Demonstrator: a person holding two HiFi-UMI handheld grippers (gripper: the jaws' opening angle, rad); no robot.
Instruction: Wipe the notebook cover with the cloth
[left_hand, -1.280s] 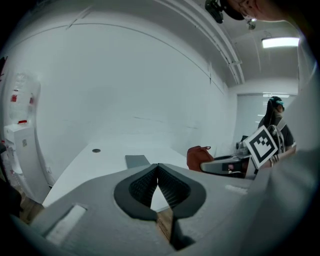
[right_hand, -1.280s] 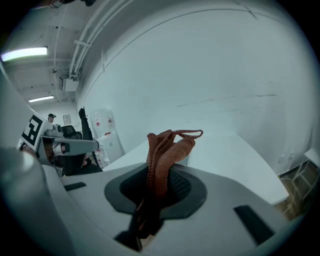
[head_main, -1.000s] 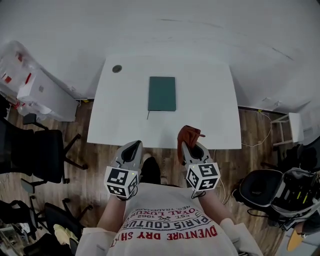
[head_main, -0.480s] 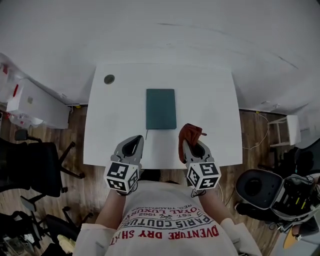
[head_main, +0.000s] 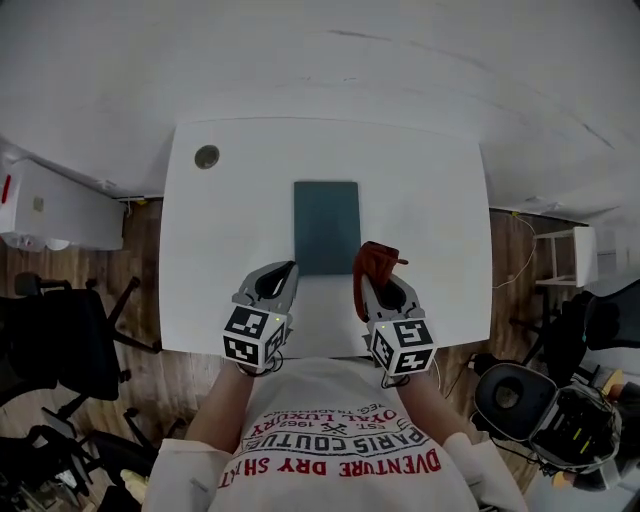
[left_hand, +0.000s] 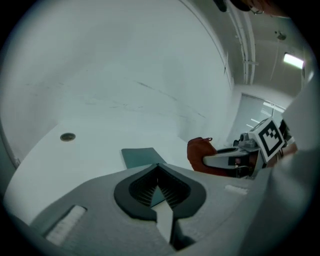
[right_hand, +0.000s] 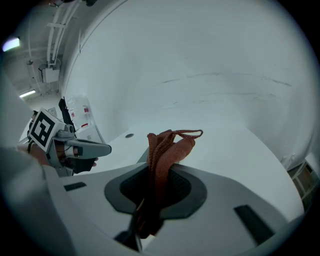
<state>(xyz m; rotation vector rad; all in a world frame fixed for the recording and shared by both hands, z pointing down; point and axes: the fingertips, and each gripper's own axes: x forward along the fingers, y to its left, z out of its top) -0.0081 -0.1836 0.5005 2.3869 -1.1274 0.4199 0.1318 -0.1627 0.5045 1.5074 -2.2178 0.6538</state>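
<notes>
One notebook (head_main: 326, 228): dark green, closed, lying flat about the middle of the white table (head_main: 430, 200).
Cloth (head_main: 374, 265): rust-red, bunched, standing up out of the right gripper's jaws, just beside the notebook's near right corner; not on the cover.
Right gripper (head_main: 372, 287): clenched on the cloth.
Left gripper (head_main: 276, 283): jaws together, nothing between them, near the notebook's near left corner.
Change: both grippers, a second ago short of the table's near edge, now sit over the tabletop; notebook unmoved.
Meaning: approach nearly complete; wiping not begun, and the cloth likely needs lowering onto the cover.
</notes>
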